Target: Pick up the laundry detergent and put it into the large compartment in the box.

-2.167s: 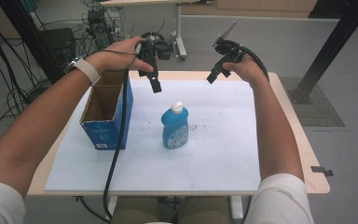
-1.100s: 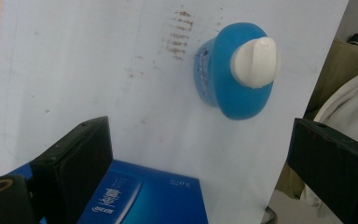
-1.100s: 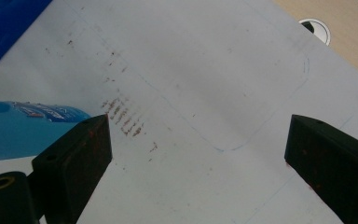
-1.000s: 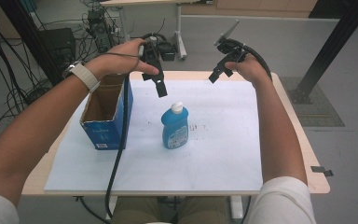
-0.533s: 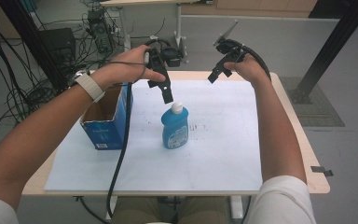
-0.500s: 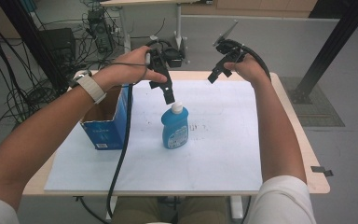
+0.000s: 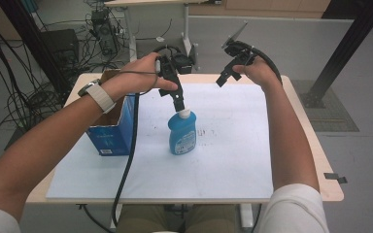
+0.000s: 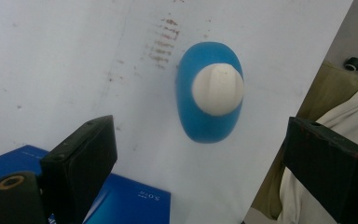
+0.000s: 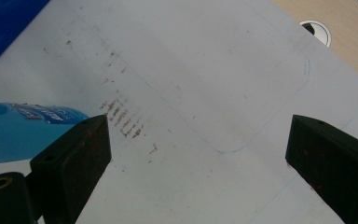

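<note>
A blue bottle [image 7: 181, 137] with a white cap [image 7: 185, 114] stands upright on the white sheet [image 7: 233, 145] in the middle of the table. My left gripper [image 7: 178, 103] hangs just above the cap, pointing down. In the left gripper view the cap [image 8: 216, 88] and the bottle's blue shoulders [image 8: 204, 127] lie below the left gripper [image 8: 203, 135], whose jaws are wide apart with nothing gripped. My right gripper [image 7: 222, 79] hovers over the far edge, right of the bottle. Its own view shows the right gripper [image 9: 198, 135] open over bare sheet, with the bottle [image 9: 18, 133] at the left.
An open blue cardboard box [image 7: 112, 131] stands at the sheet's left edge, close to the left forearm. The box's corner [image 9: 2, 21] and a cable hole [image 9: 315, 28] in the wooden tabletop appear in the right gripper view. Cables and desk legs lie beyond the table.
My left gripper has travelled right and down from above the box to just over the bottle's cap. The right gripper has stayed almost where it was. The bottle has not moved.
</note>
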Action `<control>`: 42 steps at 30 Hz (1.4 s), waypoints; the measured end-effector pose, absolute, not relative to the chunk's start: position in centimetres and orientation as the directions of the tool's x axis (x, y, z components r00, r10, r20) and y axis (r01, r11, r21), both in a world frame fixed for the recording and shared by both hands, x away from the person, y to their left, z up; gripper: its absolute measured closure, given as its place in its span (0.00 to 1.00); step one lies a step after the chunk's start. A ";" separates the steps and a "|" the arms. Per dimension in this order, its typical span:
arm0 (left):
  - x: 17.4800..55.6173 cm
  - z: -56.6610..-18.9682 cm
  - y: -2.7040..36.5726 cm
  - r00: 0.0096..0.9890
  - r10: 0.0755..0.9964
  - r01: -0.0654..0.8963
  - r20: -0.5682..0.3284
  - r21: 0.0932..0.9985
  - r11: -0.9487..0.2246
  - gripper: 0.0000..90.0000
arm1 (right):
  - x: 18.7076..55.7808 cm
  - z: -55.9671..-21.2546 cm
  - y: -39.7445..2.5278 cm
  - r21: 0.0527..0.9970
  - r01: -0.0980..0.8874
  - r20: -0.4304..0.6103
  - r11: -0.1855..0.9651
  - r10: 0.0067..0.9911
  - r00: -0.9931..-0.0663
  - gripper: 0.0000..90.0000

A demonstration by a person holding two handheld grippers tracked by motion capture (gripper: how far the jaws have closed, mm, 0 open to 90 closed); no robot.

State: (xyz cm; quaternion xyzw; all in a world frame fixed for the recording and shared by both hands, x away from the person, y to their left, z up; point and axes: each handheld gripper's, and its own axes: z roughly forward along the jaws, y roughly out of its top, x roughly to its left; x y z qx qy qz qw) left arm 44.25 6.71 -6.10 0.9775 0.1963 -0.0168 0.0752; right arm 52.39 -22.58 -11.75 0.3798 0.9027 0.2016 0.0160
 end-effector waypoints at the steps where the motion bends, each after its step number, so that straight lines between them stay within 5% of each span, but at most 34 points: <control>1: 44.2 -6.1 6.7 0.921 0.385 0.390 -0.063 0.142 -0.910 0.12 | 52.4 -11.8 -22.6 0.378 0.678 0.124 0.631 0.691 -0.712 0.07; 42: 43.3 -9.8 3.9 0.895 0.444 0.446 -0.043 0.091 -0.890 0.11 | 52.2 -11.7 -22.3 0.378 0.677 0.115 0.631 0.694 -0.711 0.08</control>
